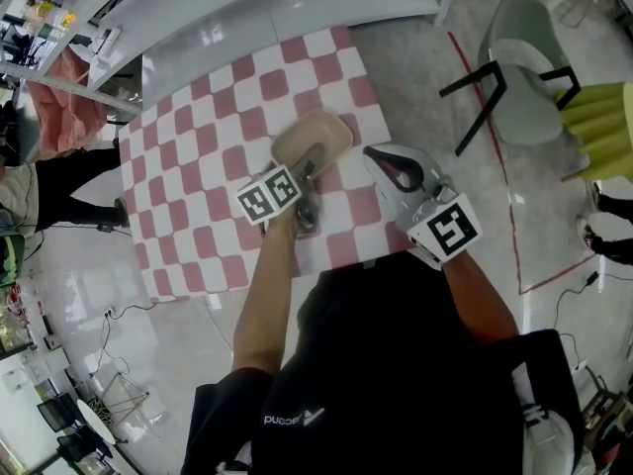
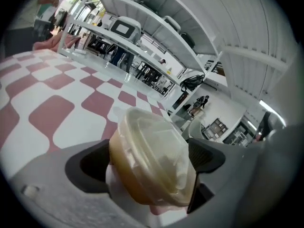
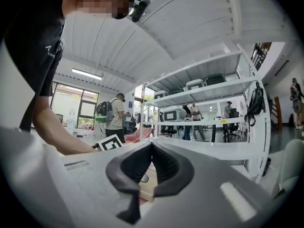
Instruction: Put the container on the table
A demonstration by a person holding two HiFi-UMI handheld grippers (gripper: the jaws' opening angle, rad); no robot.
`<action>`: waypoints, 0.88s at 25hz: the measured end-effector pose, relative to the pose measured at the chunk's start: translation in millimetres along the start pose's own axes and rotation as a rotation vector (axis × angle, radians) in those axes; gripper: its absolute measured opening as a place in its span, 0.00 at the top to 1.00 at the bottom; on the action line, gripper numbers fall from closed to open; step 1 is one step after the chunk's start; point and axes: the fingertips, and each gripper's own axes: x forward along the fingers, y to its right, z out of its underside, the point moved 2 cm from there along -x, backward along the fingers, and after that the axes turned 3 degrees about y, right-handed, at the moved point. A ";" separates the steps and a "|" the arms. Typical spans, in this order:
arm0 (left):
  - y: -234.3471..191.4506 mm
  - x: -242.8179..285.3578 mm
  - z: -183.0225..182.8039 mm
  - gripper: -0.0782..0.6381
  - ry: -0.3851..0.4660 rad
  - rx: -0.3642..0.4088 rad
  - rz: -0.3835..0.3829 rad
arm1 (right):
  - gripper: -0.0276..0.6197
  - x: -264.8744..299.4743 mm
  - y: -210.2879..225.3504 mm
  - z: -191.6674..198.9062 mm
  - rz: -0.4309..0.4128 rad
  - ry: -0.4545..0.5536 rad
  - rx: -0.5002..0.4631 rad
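Note:
A tan container (image 1: 313, 137) with a clear lid (image 2: 156, 146) lies on the pink-and-white checked table (image 1: 198, 166), near the far middle. My left gripper (image 1: 308, 169) reaches it from the near side. In the left gripper view its jaws stand wide on either side of the container (image 2: 142, 170). The pads (image 2: 205, 156) do not press on it, and the container looks tilted. My right gripper (image 1: 374, 153) hovers just right of the container with its jaws shut together and nothing between them (image 3: 151, 146). The container's edge (image 3: 147, 186) peeks from behind them.
The table's right edge (image 1: 381, 97) gives onto a grey floor with a pale chair (image 1: 524, 67) on black legs. White shelving (image 1: 277, 8) runs behind the table. People stand by distant shelves (image 3: 111, 115). My own body (image 1: 396, 364) is close to the near edge.

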 end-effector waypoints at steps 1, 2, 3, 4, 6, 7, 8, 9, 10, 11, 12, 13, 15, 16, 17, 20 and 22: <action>-1.4 -0.9 0.1 0.18 0.001 0.024 -0.020 | 0.95 -0.3 0.2 0.3 0.000 0.000 0.000; -2.5 -1.7 0.1 0.16 0.004 0.042 -0.037 | 0.95 -0.6 0.4 0.6 0.000 0.001 -0.001; -3.4 -2.3 -0.1 0.14 0.007 0.057 -0.050 | 0.95 -0.6 0.5 0.6 0.000 0.002 -0.002; -4.0 -3.0 -0.7 0.13 0.011 0.072 -0.061 | 0.95 -0.2 0.3 0.4 -0.001 0.003 -0.003; -4.0 -5.9 -4.1 0.12 0.025 0.109 -0.080 | 0.95 0.9 -0.4 0.0 -0.004 0.004 -0.002; -3.3 -8.5 -7.2 0.12 0.038 0.131 -0.092 | 0.95 1.6 -0.7 -0.1 -0.005 0.003 -0.001; -2.0 -11.5 -10.7 0.12 0.055 0.154 -0.103 | 0.95 2.4 -1.1 -0.3 -0.006 0.004 -0.001; 0.0 -15.0 -14.8 0.12 0.078 0.179 -0.113 | 0.95 3.3 -1.6 -0.3 -0.008 0.004 0.000; 2.9 -19.0 -19.6 0.12 0.109 0.208 -0.120 | 0.95 4.2 -2.0 -0.4 -0.009 0.005 -0.001; 7.1 -23.7 -25.1 0.12 0.144 0.241 -0.122 | 0.95 5.2 -2.5 -0.4 -0.012 0.006 -0.002; 12.6 -28.9 -30.6 0.12 0.182 0.277 -0.117 | 0.95 5.9 -3.1 -0.4 -0.014 0.007 -0.003; 19.6 -34.7 -35.5 0.12 0.218 0.314 -0.105 | 0.95 6.6 -3.9 -0.5 -0.016 0.008 -0.002; 37.4 -47.8 -43.4 0.13 0.285 0.375 -0.060 | 0.95 7.9 -5.6 -1.7 -0.020 0.012 0.002; 47.8 -55.3 -46.8 0.13 0.319 0.401 -0.031 | 0.95 8.5 -6.7 -2.5 -0.024 0.013 0.004; 58.8 -63.6 -49.8 0.13 0.354 0.426 -0.001 | 0.95 9.1 -8.0 -3.5 -0.029 0.014 0.005; 90.0 -91.7 -55.6 0.17 0.452 0.511 0.084 | 0.95 11.3 -13.6 -8.6 -0.048 0.032 0.008; 105.9 -110.3 -56.6 0.30 0.500 0.580 0.125 | 0.95 12.2 -18.0 -12.3 -0.062 0.044 0.014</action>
